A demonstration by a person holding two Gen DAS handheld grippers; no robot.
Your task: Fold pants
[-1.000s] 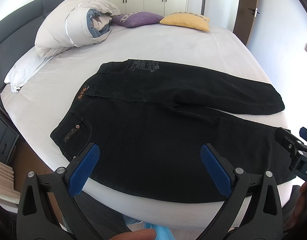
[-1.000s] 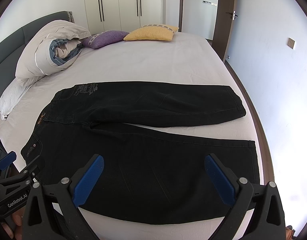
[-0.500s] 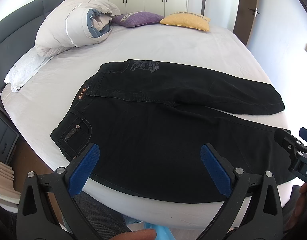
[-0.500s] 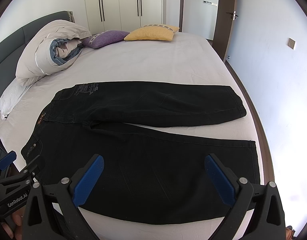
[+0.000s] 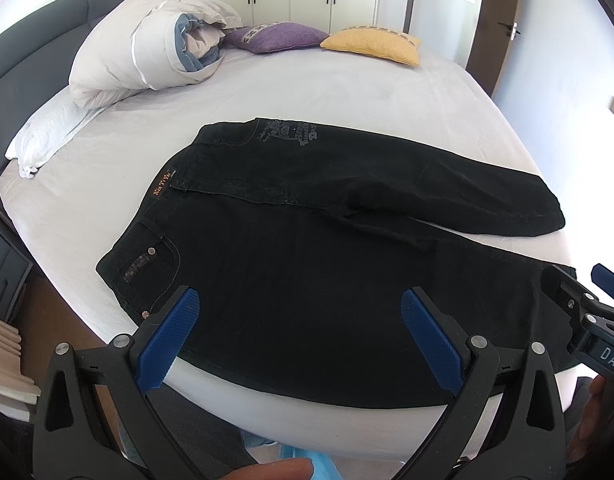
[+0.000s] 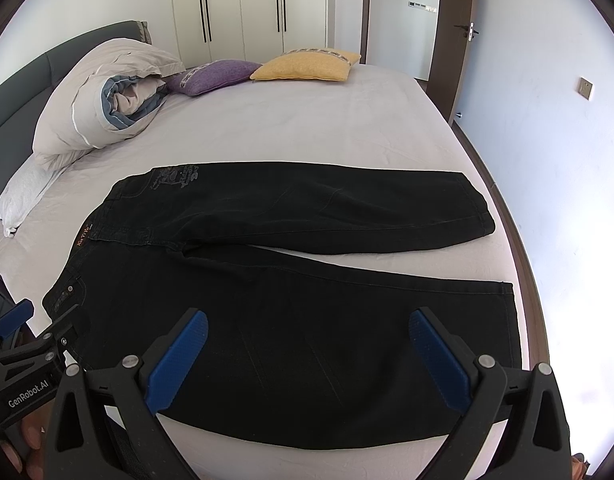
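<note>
Black pants (image 5: pixel 307 240) (image 6: pixel 287 280) lie spread flat on the white bed, waistband to the left, both legs running right. The far leg (image 6: pixel 347 212) angles slightly away from the near leg (image 6: pixel 347 340). My left gripper (image 5: pixel 299 332) hovers open above the near edge of the pants by the hip, holding nothing. Over the near leg, my right gripper (image 6: pixel 307 348) hangs open and empty too. Each gripper shows at the edge of the other's view: the right gripper (image 5: pixel 587 312) and the left gripper (image 6: pixel 27 336).
A rolled duvet (image 5: pixel 147 56) and a white pillow (image 5: pixel 47 136) sit at the head of the bed (image 6: pixel 307 128). Purple (image 5: pixel 279 36) and yellow (image 5: pixel 371 44) cushions lie at the far side. Wardrobes, a door and a wall stand beyond. A nightstand (image 5: pixel 3 272) is left.
</note>
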